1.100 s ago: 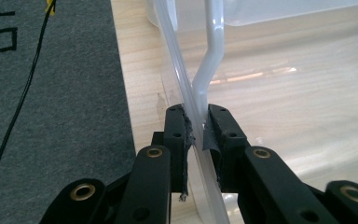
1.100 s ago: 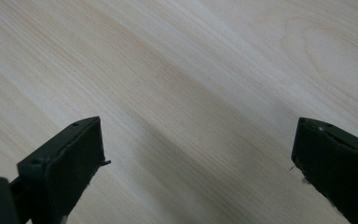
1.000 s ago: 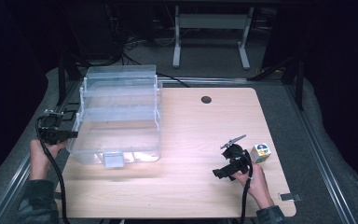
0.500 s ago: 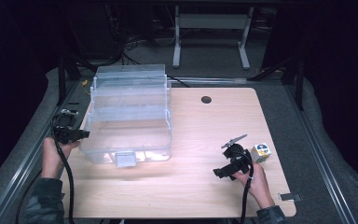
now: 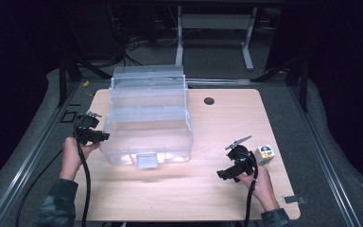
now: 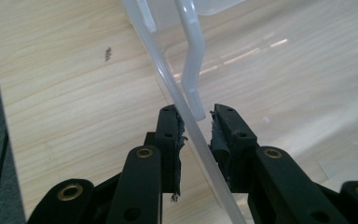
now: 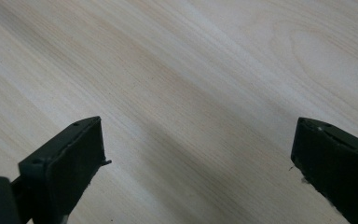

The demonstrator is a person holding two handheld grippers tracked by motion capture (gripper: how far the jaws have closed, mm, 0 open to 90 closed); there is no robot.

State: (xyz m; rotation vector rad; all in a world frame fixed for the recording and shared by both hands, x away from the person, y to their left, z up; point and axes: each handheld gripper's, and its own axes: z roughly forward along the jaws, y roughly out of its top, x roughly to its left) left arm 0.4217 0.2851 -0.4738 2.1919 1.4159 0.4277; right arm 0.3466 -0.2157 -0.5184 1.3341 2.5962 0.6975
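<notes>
A large clear plastic bin point(image 5: 146, 118) stands on the wooden table point(image 5: 179, 194), left of centre. My left gripper point(image 5: 105, 137) is at the bin's left wall. In the left gripper view the thin bin rim point(image 6: 168, 79) runs between the jaws of that gripper point(image 6: 196, 112); the jaws have just been opening, and a gap shows between the rim and the right-hand pad point(image 6: 216, 135). My right gripper point(image 5: 222, 174) rests low over the table at the right, and in its own view the right gripper point(image 7: 200, 135) stands wide open over bare wood.
A small white cube point(image 5: 265, 153) with coloured faces sits just right of the right hand. A dark round hole point(image 5: 209, 100) marks the table behind the bin. Grey padding point(image 5: 38, 156) and metal rails border the table.
The bin and the left gripper at its wall have slid to the right across the table. The left jaws have parted slightly. The right hand has stayed put.
</notes>
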